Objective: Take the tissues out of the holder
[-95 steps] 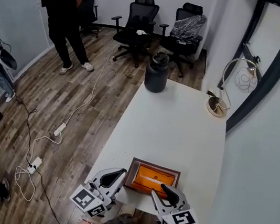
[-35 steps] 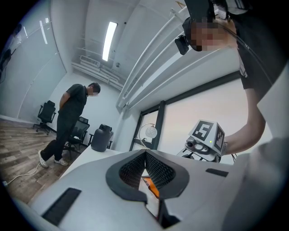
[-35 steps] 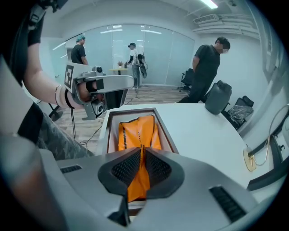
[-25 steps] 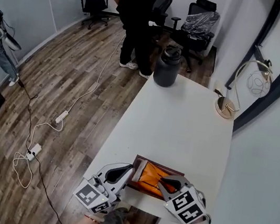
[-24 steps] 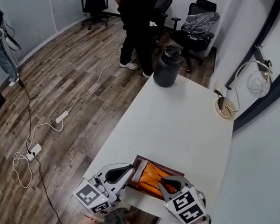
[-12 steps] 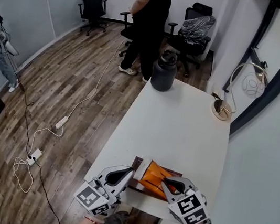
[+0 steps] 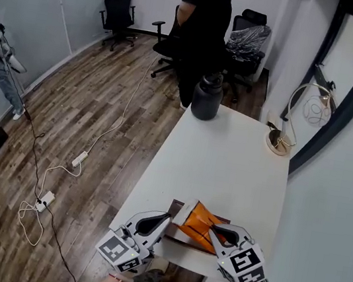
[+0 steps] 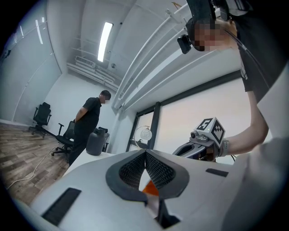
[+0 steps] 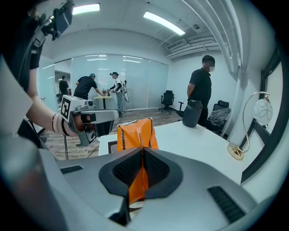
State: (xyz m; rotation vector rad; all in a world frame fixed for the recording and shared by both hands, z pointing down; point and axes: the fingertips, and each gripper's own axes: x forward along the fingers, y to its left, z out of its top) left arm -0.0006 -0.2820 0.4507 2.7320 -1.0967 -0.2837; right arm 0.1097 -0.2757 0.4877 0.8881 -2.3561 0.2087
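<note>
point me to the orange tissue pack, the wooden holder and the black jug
orange tissue pack [image 7: 198,221]: head view, on the middle of its orange wrapper
wooden holder [image 7: 182,237]: head view, on its near rim
black jug [image 7: 207,100]: head view, on the middle of its body

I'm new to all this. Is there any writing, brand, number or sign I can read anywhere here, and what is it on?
No words or numbers can be read anywhere.
orange tissue pack: dark printed stripes, too blurred to read.
marker cubes: black-and-white square patterns only, no letters.
black jug: no label visible.
</note>
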